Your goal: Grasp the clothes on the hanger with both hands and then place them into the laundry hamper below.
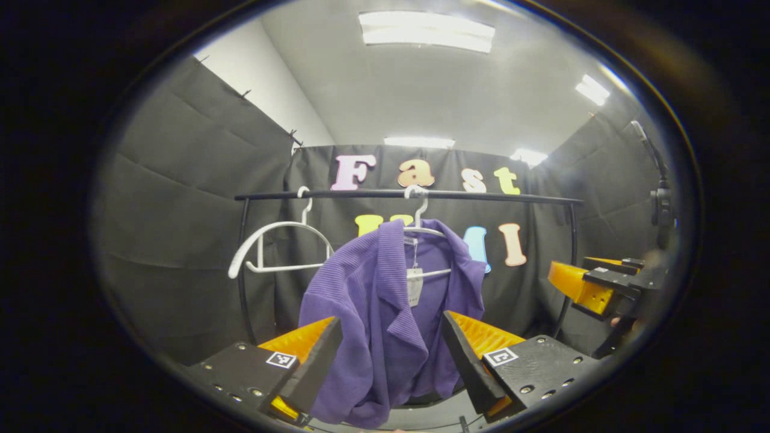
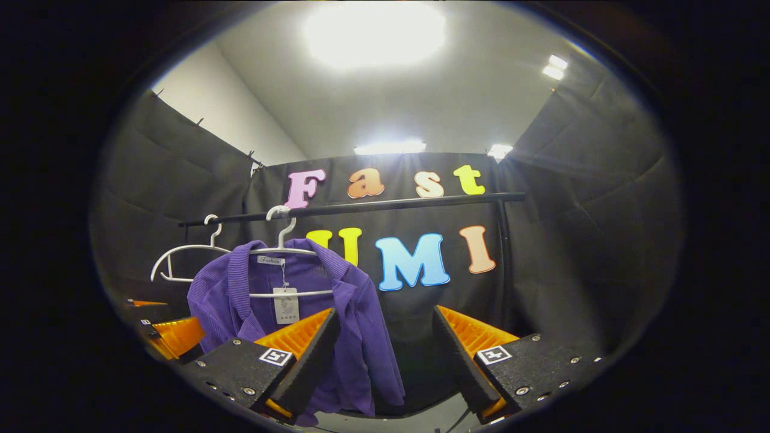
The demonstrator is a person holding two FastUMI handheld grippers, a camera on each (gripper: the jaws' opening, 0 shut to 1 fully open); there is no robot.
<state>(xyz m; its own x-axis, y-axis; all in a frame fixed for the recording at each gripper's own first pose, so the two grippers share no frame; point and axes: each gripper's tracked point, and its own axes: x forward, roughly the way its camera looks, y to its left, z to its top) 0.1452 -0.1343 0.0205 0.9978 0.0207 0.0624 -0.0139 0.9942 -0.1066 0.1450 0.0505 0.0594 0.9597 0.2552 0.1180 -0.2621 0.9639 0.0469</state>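
Purple ribbed cardigan (image 1: 385,319) hung on its white hanger (image 1: 421,231) at twelve o'clock; my left gripper (image 1: 391,361) and right gripper (image 2: 385,355) gaped, grasping nothing.

Counted: two hangers — one bare (image 1: 274,249), one loaded (image 1: 424,231) — one purple garment (image 1: 385,325), one rail (image 1: 409,194).

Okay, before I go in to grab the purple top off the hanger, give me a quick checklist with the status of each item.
1. Purple top hangs on its hanger: ok.
2. Left gripper open, top between its fingers' line: ok.
3. Right gripper open: ok.
4. Right gripper lined up on the top: not ok, the cloth sits off toward its left finger.
5. Empty hanger beside it, apart from the top: ok.
6. Hamper below in place: cannot tell.
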